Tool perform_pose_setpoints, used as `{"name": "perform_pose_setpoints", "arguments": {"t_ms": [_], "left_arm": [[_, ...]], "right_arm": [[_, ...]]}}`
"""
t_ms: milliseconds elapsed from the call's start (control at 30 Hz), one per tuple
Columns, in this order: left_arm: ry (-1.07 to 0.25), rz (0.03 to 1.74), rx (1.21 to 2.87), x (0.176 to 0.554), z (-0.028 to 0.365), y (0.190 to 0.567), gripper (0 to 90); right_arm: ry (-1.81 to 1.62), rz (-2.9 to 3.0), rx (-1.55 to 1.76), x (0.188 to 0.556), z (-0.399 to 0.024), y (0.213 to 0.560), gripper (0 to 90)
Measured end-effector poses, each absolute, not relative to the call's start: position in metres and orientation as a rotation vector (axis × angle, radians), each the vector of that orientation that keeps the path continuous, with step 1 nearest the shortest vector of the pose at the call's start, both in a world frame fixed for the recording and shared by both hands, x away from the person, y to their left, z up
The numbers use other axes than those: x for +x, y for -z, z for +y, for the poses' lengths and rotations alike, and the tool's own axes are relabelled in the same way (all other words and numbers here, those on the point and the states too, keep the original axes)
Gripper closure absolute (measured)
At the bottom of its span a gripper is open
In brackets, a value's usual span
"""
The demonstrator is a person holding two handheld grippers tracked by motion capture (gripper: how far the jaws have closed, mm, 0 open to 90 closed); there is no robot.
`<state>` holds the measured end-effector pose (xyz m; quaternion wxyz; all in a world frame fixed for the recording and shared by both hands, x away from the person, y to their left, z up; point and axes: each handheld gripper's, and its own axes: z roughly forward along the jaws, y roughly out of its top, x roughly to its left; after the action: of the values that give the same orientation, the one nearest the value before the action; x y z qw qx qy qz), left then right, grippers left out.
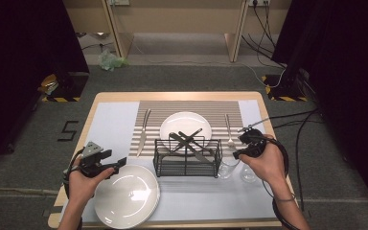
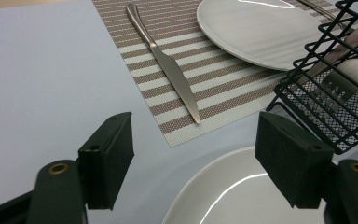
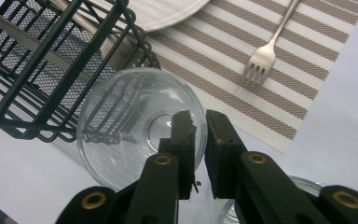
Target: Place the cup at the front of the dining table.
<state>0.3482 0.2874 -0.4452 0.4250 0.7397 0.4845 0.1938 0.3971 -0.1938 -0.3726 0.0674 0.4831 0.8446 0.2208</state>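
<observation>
Black jaws of the right gripper (image 3: 196, 122) stand narrowly parted astride the rim of the glass (image 3: 135, 126) right beneath them, apparently for a rim pinch, while the left gripper (image 2: 193, 151) idles spread above the plate (image 2: 223, 196).

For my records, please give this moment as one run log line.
right hand-held gripper: jaws straddle glass rim, grip unclear | left hand-held gripper: open over plate
</observation>
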Motion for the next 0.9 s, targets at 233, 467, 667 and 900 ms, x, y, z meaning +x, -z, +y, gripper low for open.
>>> {"name": "perform_pose_setpoints", "arguments": {"t_ms": [233,467,667,900], "left_arm": [[-0.485,1.211,1.854,0.348,0.288,0.445,27.5],[-0.485,1.21,1.853,0.348,0.287,0.445,27.5],[-0.485,1.21,1.853,0.348,0.288,0.445,27.5],[-0.488,1.213,1.847,0.348,0.289,0.444,27.5]], "right_arm": [[-0.626,2.549,1.44,0.4,-0.189,0.376,77.8],[-0.599,2.554,1.443,0.402,-0.185,0.382,76.2],[-0.577,2.555,1.425,0.402,-0.183,0.383,82.3],[-0.55,2.556,1.422,0.396,-0.183,0.38,84.0]]}}
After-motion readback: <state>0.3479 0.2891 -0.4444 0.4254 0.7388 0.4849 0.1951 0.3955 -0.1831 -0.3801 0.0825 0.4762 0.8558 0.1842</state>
